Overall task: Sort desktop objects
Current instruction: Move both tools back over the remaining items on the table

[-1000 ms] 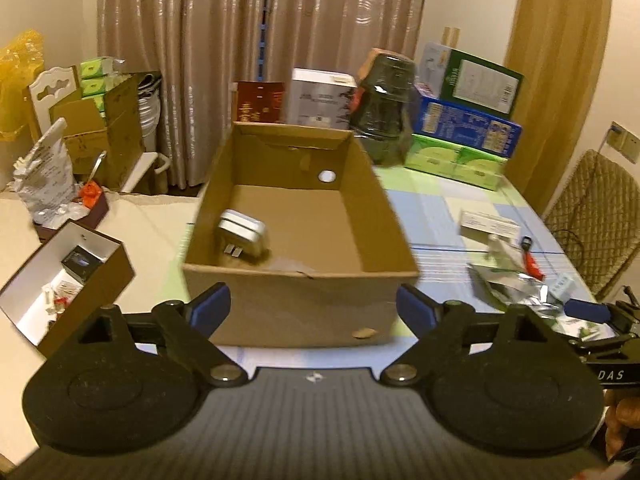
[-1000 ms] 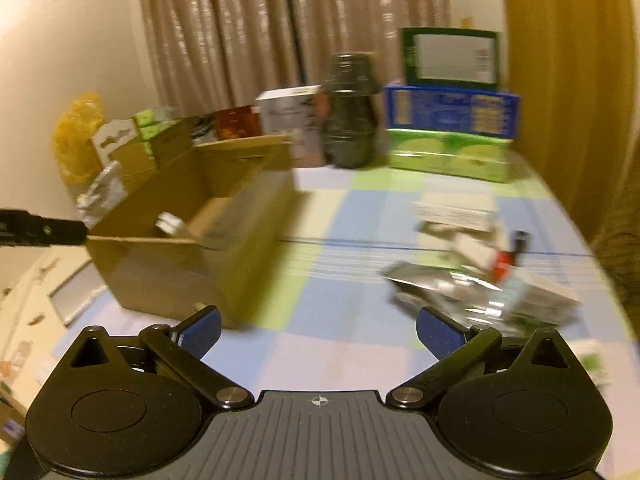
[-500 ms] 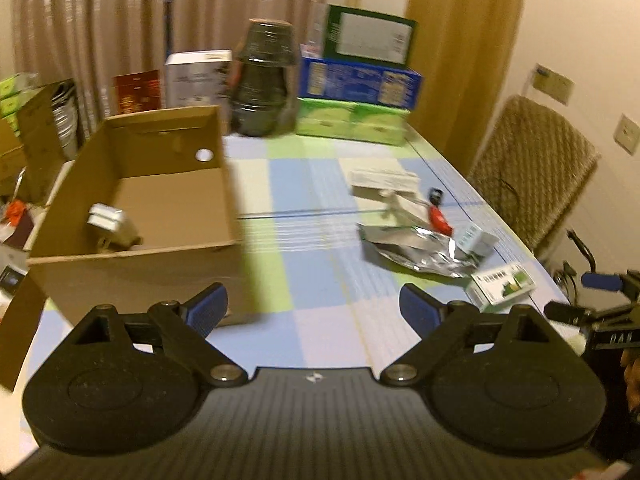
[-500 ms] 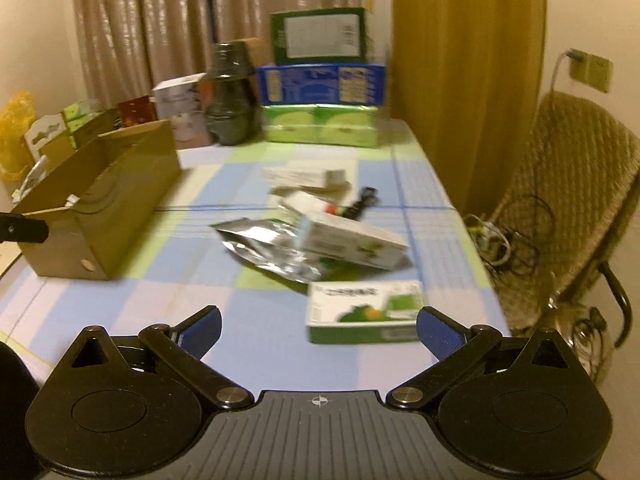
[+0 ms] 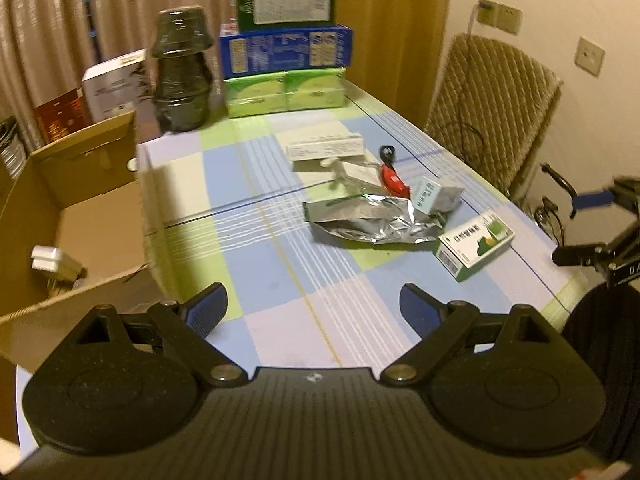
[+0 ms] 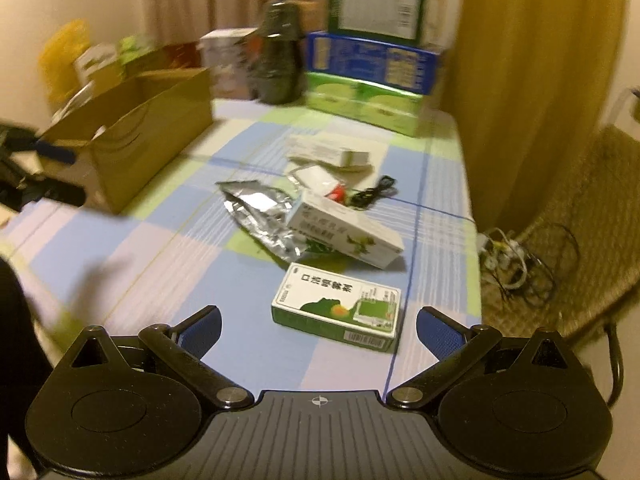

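Right wrist view: my right tongs (image 6: pixel 318 326) gape empty before the green medicine box (image 6: pixel 336 306); grazing its edge may, perhaps, shove it off the bench (image 6: pixel 168 264).

Paper, foil and matt plastic on a checked cloth.
You face a smooth woven tablecloth (image 6: pixel 168 264) with a soft matt look; on it a crinkled foil pouch (image 6: pixel 264 216) shines like metal, and the green-and-white carton (image 6: pixel 336 308) near the right edge is smooth printed card with a slight sheen. The brown box (image 5: pixel 80 208) at the left edge is raw, dull corrugated cardboard. Your left gripper (image 5: pixel 314 306) and right gripper (image 6: pixel 318 330) are grainy matt black plastic with blue rubbery pads (image 6: pixel 438 334). The chair (image 5: pixel 492 116) beyond the right edge looks quilted cloth.
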Action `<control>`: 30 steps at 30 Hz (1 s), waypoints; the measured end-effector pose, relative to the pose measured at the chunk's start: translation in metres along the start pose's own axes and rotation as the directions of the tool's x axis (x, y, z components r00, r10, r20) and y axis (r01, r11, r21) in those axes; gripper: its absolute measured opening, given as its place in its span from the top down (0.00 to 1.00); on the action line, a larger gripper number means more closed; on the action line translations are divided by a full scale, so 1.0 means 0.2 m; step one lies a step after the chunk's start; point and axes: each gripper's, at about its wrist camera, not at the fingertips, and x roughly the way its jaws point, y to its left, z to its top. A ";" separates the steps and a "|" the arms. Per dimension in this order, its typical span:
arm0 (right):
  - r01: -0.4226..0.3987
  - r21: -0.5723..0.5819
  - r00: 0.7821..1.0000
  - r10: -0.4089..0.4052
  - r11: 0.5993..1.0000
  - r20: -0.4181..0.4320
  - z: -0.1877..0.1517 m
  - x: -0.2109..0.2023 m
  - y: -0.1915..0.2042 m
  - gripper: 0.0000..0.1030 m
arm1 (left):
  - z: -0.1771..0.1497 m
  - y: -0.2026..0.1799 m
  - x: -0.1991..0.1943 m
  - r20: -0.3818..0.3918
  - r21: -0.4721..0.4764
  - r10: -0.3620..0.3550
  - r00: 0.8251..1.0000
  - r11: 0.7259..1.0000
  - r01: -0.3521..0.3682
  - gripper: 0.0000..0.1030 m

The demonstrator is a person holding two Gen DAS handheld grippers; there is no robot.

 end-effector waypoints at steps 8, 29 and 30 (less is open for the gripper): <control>-0.067 -0.180 0.997 0.058 0.981 -0.056 0.03 0.11 -0.03 0.02 | 0.06 -0.08 0.10 -0.041 0.163 -0.060 0.997 0.984 0.066 0.12; -0.274 -0.598 0.947 0.102 0.753 -0.306 0.06 0.60 -0.05 0.03 | 0.23 -0.21 0.55 -0.175 0.517 -0.159 0.972 0.825 0.228 0.12; -0.283 -0.602 0.943 0.101 0.747 -0.318 0.06 0.62 -0.05 0.03 | 0.24 -0.21 0.58 -0.181 0.531 -0.160 0.971 0.815 0.233 0.12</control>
